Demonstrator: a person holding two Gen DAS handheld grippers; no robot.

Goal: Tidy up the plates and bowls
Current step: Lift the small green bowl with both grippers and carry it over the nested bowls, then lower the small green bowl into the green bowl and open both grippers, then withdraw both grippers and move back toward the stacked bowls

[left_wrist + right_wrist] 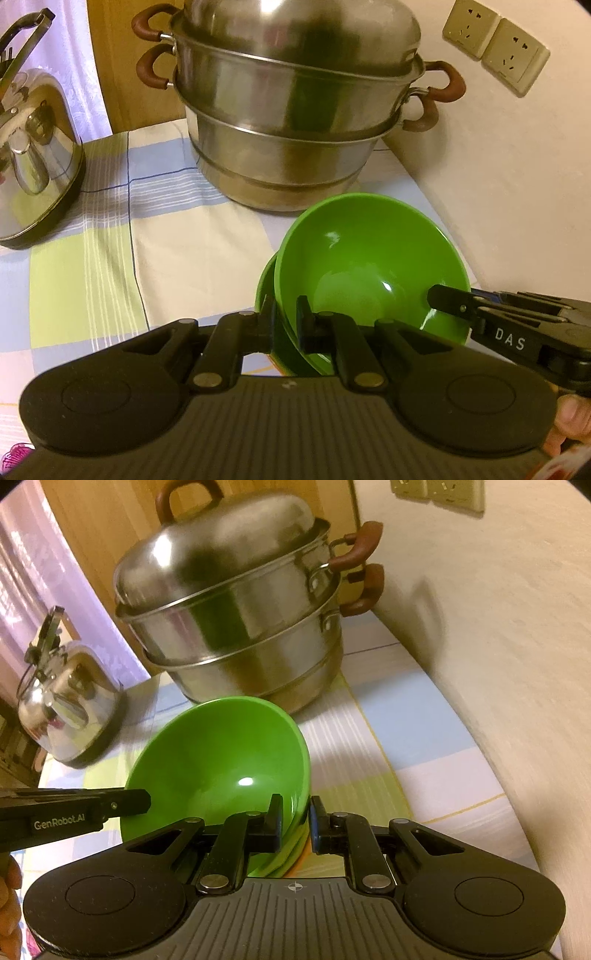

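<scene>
Green bowls (365, 254), two nested, hanging tilted above checked cloth on counter (110, 206), just in front of steel steamer pot (295, 122) at 12 o'clock. Left tongs (286, 325) clamping rim at stack's 9 o'clock; right tongs (295, 823) clamping rim at 3 o'clock. Kettle (37, 166) sitting well apart at 10 o'clock. Risk: both grips pinching thin rim edges only, so uneven lowering is likely twisting stack, slipping inner bowl free, or knocking steamer pot.
</scene>
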